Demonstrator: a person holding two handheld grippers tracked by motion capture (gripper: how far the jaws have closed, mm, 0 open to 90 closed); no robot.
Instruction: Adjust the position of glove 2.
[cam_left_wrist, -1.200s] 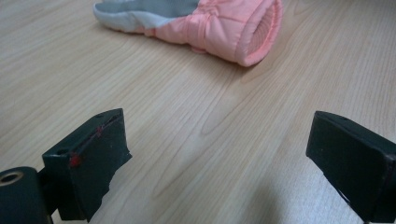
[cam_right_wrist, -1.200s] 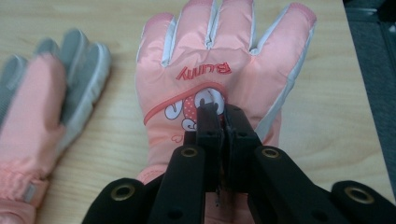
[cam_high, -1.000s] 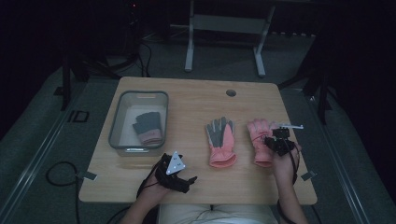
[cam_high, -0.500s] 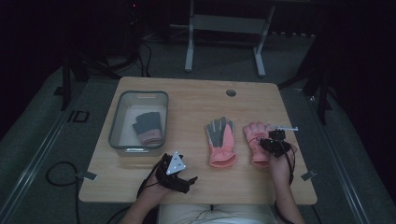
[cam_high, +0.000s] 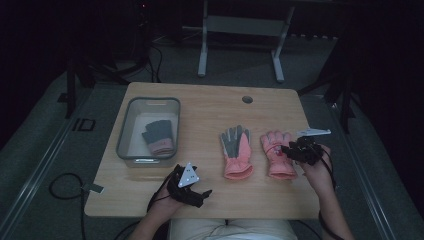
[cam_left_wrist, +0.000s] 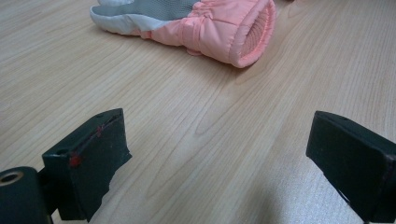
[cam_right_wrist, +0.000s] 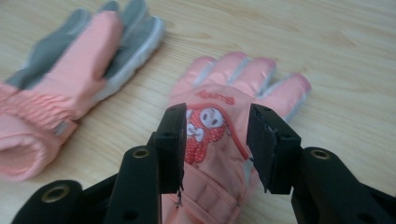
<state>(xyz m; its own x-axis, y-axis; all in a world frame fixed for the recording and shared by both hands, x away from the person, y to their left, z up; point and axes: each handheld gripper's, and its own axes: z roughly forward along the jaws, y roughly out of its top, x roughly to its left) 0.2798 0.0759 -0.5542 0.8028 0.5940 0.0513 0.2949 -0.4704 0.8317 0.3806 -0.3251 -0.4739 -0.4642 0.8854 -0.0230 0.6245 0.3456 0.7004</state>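
Two pink gloves lie side by side on the wooden table (cam_high: 210, 107). The left glove (cam_high: 236, 150) (cam_right_wrist: 70, 60) (cam_left_wrist: 205, 23) shows its grey palm. The right glove (cam_high: 276, 156) (cam_right_wrist: 219, 140) lies back up and bears a cartoon patch. My right gripper (cam_high: 286, 149) (cam_right_wrist: 217, 121) hovers just over that patch. Its jaws have just been opening; they stand partly apart with the glove below them, and the pads do not press on it. Near the front edge my left gripper (cam_high: 200, 194) (cam_left_wrist: 219, 140) rests open with bare wood between its jaws.
A grey bin (cam_high: 131, 125) stands at the table's left and holds a dark grey glove with a pink cuff (cam_high: 159, 136). A round cable hole (cam_high: 247, 99) sits near the far edge. Cables lie on the floor at the left.
The right gripper's jaws have opened off the right pink glove and the gripper has lifted a little. The glove now lies flat. The left gripper has stayed put.
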